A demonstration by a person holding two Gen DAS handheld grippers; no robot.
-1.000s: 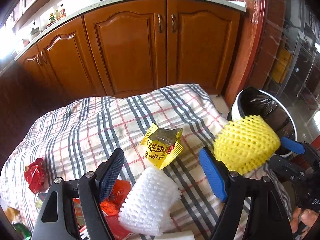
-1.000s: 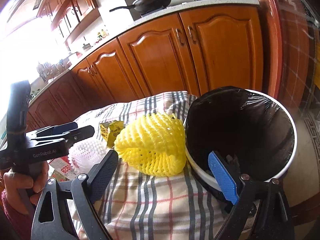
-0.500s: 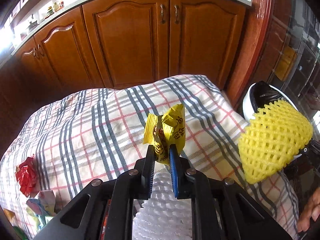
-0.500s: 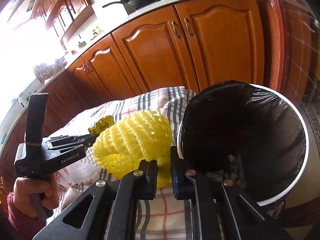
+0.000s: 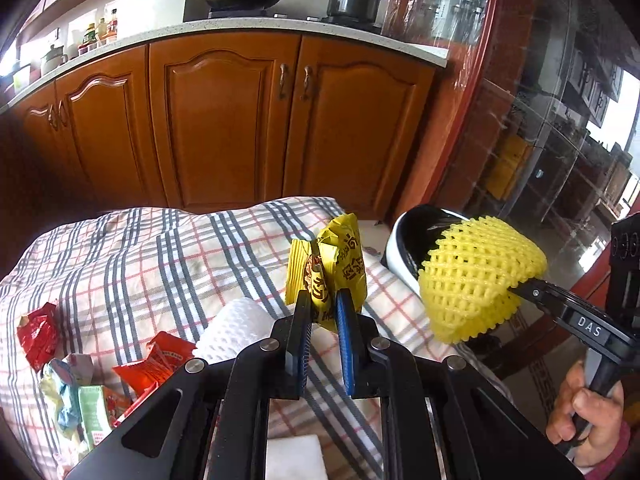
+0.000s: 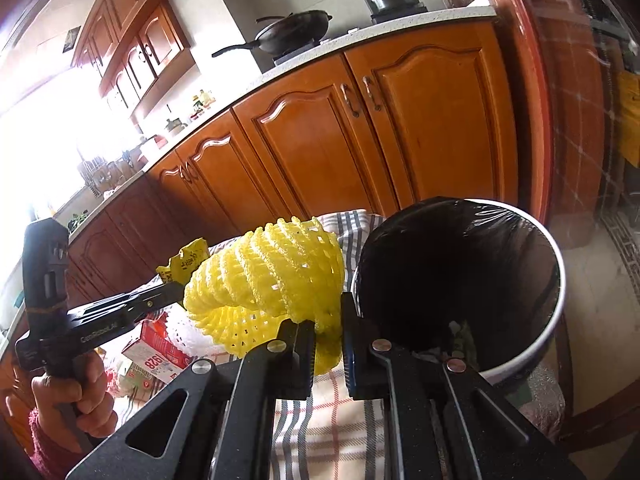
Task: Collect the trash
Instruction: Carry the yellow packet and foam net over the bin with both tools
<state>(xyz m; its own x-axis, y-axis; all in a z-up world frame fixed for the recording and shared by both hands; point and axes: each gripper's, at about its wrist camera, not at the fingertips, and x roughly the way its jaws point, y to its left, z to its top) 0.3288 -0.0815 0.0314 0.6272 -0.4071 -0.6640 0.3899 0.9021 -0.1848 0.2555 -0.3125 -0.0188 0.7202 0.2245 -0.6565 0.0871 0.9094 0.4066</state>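
Note:
My left gripper (image 5: 320, 304) is shut on a yellow snack wrapper (image 5: 332, 264), held upright above the checked tablecloth (image 5: 160, 256). To its right, my right gripper (image 6: 326, 320) is shut on a yellow foam fruit net (image 6: 268, 276), lifted off the cloth beside the bin (image 6: 556, 308). That white bin with a black liner stands at the table's right edge, and its rim (image 5: 396, 256) shows behind the yellow foam net (image 5: 476, 276) in the left wrist view. A white foam net (image 5: 236, 328) lies on the cloth below my left gripper.
Red wrappers (image 5: 38, 332) and a pile of mixed packets (image 5: 92, 392) lie at the left of the cloth. A red-and-white carton (image 6: 160, 348) lies under the left tool. Wooden cabinets (image 5: 224, 120) stand behind the table. A person's hands (image 5: 588, 408) hold both tools.
Both grippers went from open to shut, the left on the yellow wrapper, the right on the yellow foam net. Both items have been lifted off the cloth and both views tilted upward.

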